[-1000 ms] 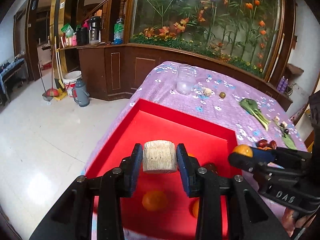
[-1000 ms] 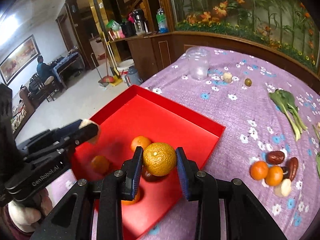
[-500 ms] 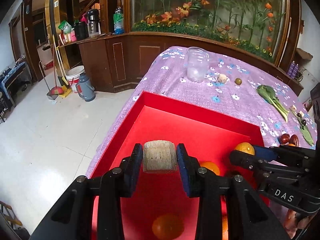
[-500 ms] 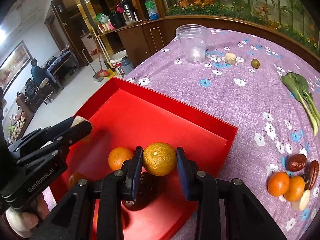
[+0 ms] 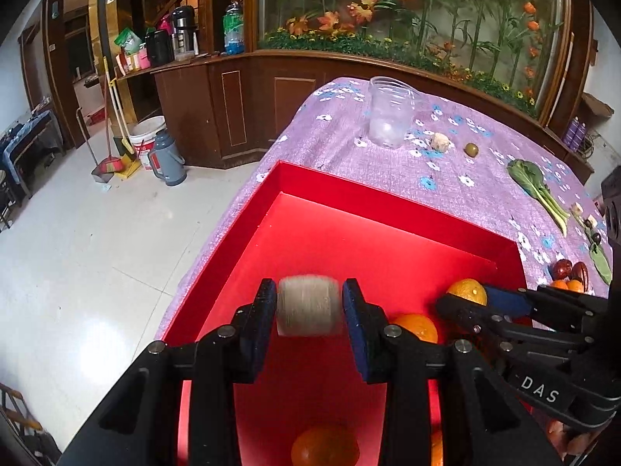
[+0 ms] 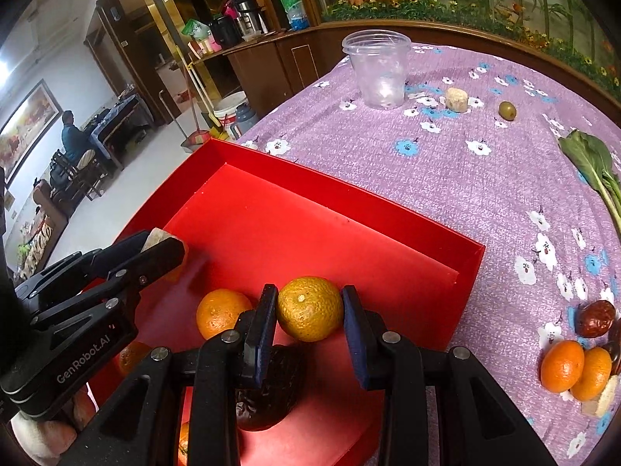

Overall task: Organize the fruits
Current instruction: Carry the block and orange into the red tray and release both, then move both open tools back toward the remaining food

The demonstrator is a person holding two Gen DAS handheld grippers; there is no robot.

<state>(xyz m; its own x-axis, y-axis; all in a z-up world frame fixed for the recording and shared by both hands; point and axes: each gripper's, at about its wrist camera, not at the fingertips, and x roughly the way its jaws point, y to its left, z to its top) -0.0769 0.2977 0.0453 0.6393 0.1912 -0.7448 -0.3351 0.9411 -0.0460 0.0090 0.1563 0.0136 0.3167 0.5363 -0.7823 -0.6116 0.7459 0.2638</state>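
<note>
While both loads hang over the red tray (image 5: 388, 209), the release should be low and gentle. The left hand-held gripper (image 5: 310, 306) has its jaws around a pale corn-like chunk (image 5: 308, 306) that looks blurred, with a sliver of gap at the right pad, so it seems to be slipping free above the tray's near left part. The right hand-held gripper (image 6: 309, 308) grasps a yellowish orange (image 6: 309, 308), the left pad touching it, above a dark wrinkled fruit (image 6: 268, 384) and just right of another orange (image 6: 221, 312) on the tray floor. I would part the jaws slowly and aim for bare red floor. Two more oranges (image 6: 574, 367) and red dates (image 6: 595, 318) wait on the purple counter (image 6: 465, 178), far right.
</note>
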